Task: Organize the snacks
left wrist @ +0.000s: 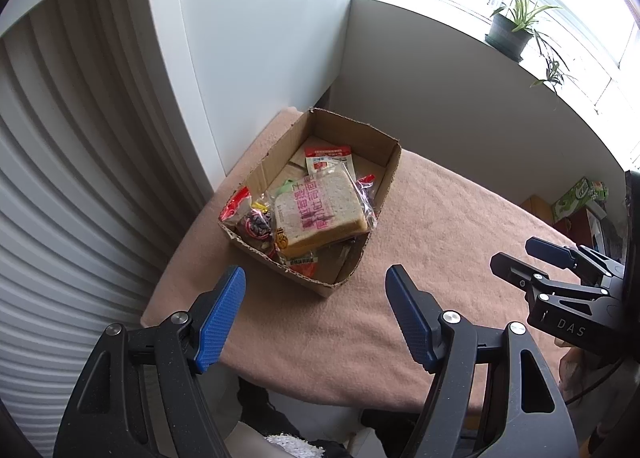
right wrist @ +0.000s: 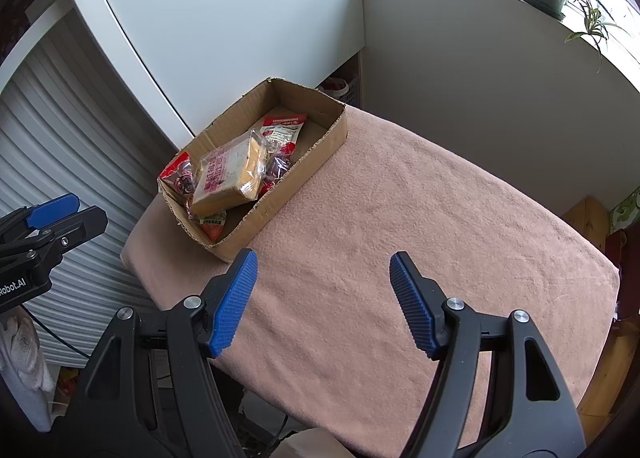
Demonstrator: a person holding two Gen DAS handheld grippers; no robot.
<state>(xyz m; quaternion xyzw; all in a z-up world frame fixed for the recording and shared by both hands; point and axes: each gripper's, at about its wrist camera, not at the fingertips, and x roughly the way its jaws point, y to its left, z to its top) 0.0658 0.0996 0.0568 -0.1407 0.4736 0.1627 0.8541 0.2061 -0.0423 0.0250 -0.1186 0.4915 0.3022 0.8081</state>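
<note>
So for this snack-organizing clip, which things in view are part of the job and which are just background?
Part of the job:
- cardboard box
- wrapped bread slice
- red snack packets
- left gripper, open, empty
- right gripper, open, empty

Just lying about:
- potted plant on the windowsill
- pink cloth
- green carton

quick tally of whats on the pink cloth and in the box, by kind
cardboard box: 1
wrapped bread slice: 1
small red-printed snack packets that show, some half hidden under the bread: at least 4, e.g.
loose snacks on the cloth: 0
Total: at least 6
</note>
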